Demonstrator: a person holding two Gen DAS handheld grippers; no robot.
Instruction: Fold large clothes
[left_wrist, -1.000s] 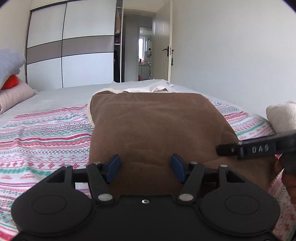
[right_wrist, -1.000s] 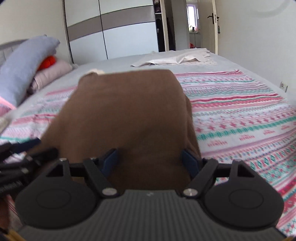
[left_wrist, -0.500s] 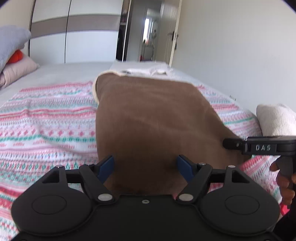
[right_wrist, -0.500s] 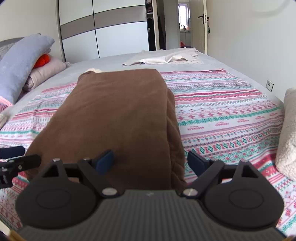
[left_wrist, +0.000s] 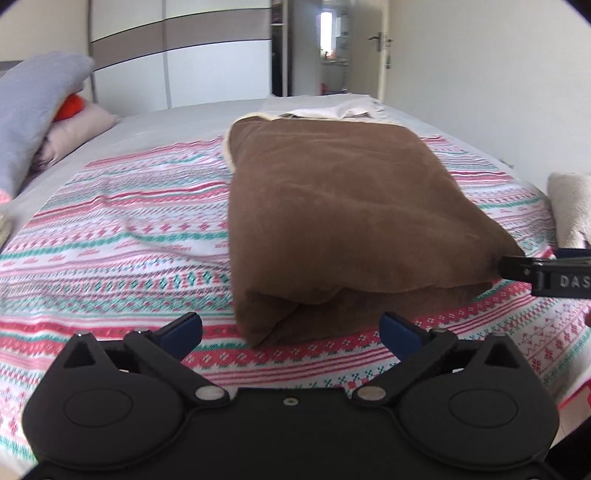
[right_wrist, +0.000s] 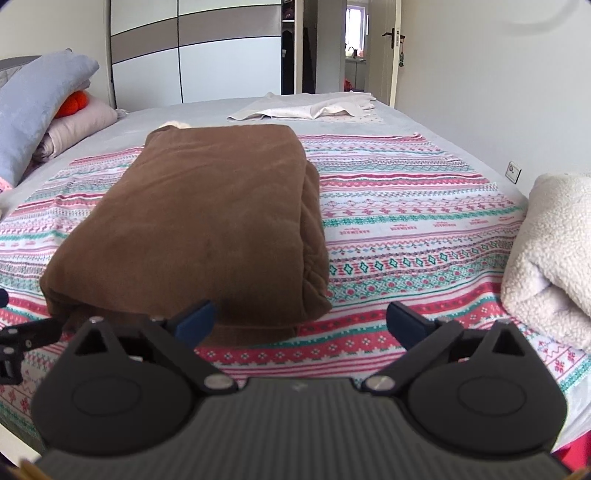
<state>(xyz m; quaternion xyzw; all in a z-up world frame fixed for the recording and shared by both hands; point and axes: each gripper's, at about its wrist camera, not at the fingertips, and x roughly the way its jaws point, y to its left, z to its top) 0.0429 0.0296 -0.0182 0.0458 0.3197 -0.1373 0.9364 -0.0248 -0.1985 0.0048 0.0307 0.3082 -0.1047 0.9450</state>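
A brown garment (left_wrist: 343, 210) lies folded into a thick rectangle on the patterned bedspread (left_wrist: 129, 236); it also shows in the right wrist view (right_wrist: 207, 225). My left gripper (left_wrist: 291, 332) is open and empty, just short of the garment's near edge. My right gripper (right_wrist: 299, 323) is open and empty, just short of the garment's near right corner. The right gripper's finger (left_wrist: 546, 275) shows at the right edge of the left wrist view. The left gripper (right_wrist: 22, 338) shows at the left edge of the right wrist view.
A cream fleece bundle (right_wrist: 550, 254) lies at the bed's right edge. A white garment (right_wrist: 310, 107) lies flat at the far end. Pillows and a grey blanket (right_wrist: 40, 110) are stacked at the left. A wardrobe (right_wrist: 207, 51) and an open door stand beyond.
Both grippers have drawn back from the brown garment and opened wider. The garment, which filled the space between the fingers before, now lies released and flat on the bed.
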